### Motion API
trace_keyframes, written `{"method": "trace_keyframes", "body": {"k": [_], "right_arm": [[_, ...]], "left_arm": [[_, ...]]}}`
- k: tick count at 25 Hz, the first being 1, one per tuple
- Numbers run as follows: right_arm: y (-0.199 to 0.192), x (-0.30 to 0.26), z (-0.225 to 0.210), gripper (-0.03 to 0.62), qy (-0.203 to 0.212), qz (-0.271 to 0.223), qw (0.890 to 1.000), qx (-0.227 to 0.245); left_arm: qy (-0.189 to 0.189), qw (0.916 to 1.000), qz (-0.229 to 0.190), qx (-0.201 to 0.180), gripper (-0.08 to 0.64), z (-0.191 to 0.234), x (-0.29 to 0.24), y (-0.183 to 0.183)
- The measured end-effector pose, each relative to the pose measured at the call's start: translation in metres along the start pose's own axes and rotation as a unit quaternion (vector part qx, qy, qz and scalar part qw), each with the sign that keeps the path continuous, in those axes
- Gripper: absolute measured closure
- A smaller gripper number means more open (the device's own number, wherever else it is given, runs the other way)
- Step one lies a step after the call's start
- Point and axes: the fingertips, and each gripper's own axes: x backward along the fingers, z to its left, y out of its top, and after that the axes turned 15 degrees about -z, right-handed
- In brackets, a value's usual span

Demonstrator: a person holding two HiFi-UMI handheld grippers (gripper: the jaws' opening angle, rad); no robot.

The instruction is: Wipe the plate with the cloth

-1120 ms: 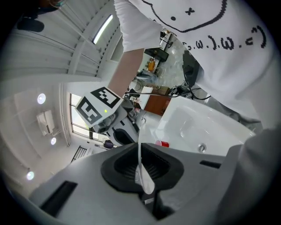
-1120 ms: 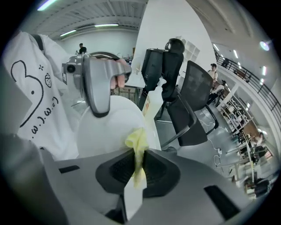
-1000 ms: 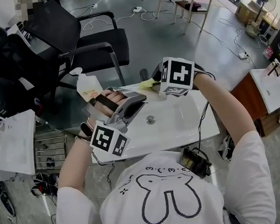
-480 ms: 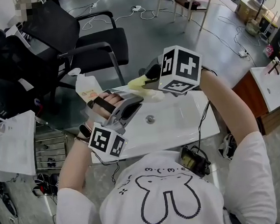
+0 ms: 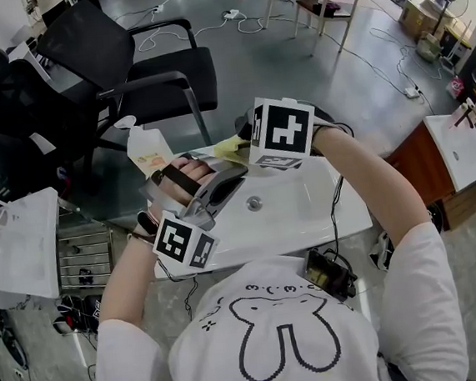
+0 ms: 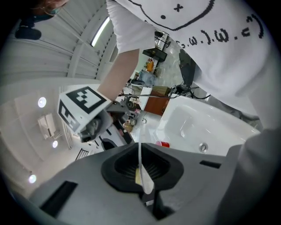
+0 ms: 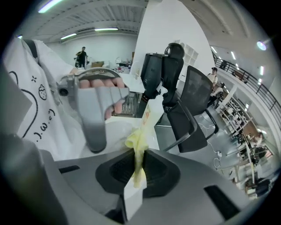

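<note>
My left gripper point(image 5: 233, 172) is shut on a thin white plate point(image 6: 140, 161), seen edge-on between its jaws in the left gripper view. In the head view the plate is mostly hidden behind the grippers. My right gripper point(image 5: 247, 145) is shut on a crumpled yellow cloth point(image 5: 228, 149), which hangs from the jaws point(image 7: 136, 145) just beyond the left gripper's tip. Both are held above a white sink point(image 5: 311, 208). The right gripper view shows the left gripper point(image 7: 94, 110) close ahead, with the person's fingers round its handle.
The sink has a metal drain point(image 5: 256, 202). A white carton point(image 5: 150, 148) stands at its back left. Black office chairs point(image 5: 126, 66) are behind, a white paper bag point(image 5: 25, 244) to the left, a wooden cabinet point(image 5: 437, 166) to the right.
My right gripper has lifted a little and shifted left with the cloth, closer to the left gripper's tip. The left gripper has stayed where it was.
</note>
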Motion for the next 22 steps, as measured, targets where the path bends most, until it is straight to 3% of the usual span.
{"method": "trace_keyframes", "body": {"k": [3,8,10,14,18,22], "right_arm": [[-0.013,-0.012,-0.015,0.541,-0.022,0.014,0.999,-0.023],[-0.014,-0.015,-0.018,0.541,-0.006,-0.008,0.998,-0.067],[-0.003,-0.007,-0.020,0.541,0.003,-0.040,0.996,-0.074],[0.036,0.005,-0.010,0.541,0.075,-0.117,0.984,-0.109],[0.057,0.005,0.002,0.541,0.137,-0.152,0.968,-0.146],[0.061,-0.007,0.004,0.541,0.166,-0.164,0.954,-0.187]], "left_arm": [[0.001,1.0000,-0.002,0.001,0.541,0.000,-0.001,0.001],[-0.002,1.0000,0.004,0.007,0.541,-0.003,0.002,-0.002],[-0.003,1.0000,0.005,0.008,0.541,-0.006,0.003,-0.003],[-0.006,1.0000,0.001,0.005,0.541,-0.005,0.007,-0.005],[-0.005,1.0000,-0.005,-0.002,0.541,0.000,0.008,-0.002],[-0.010,0.9999,-0.008,-0.012,0.541,0.002,0.008,0.000]]}}
